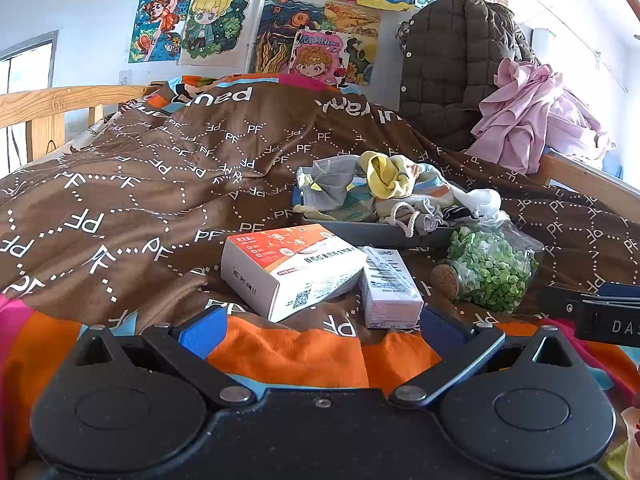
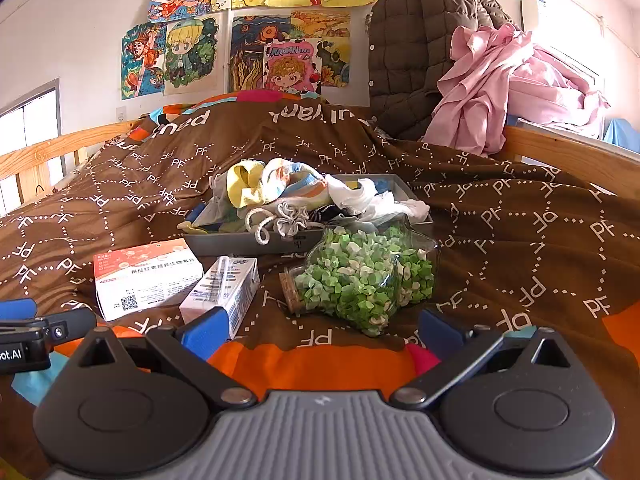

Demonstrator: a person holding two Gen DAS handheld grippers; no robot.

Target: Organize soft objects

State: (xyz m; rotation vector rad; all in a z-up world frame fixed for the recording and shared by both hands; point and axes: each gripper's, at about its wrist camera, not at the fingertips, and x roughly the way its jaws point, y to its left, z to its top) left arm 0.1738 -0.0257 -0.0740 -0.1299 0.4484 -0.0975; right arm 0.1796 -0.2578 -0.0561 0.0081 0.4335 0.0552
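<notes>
Brown quilt [image 2: 500, 240]; heaped grey tray [image 2: 224, 242]

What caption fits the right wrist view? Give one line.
Open right gripper faces a corked jar of green paper stars, two boxes and a gray tray of soft items.

Both cameras sit low over the near end of a bed, looking along it toward the wall of drawings [image 1: 280, 28]. The left view stands close behind two boxes [image 1: 296, 268]; the right view, just beside it, stands close behind a jar of green stars [image 2: 360, 280]. Both share the boxes, jar, grey tray [image 2: 240, 240] and brown blanket [image 1: 140, 184].
</notes>
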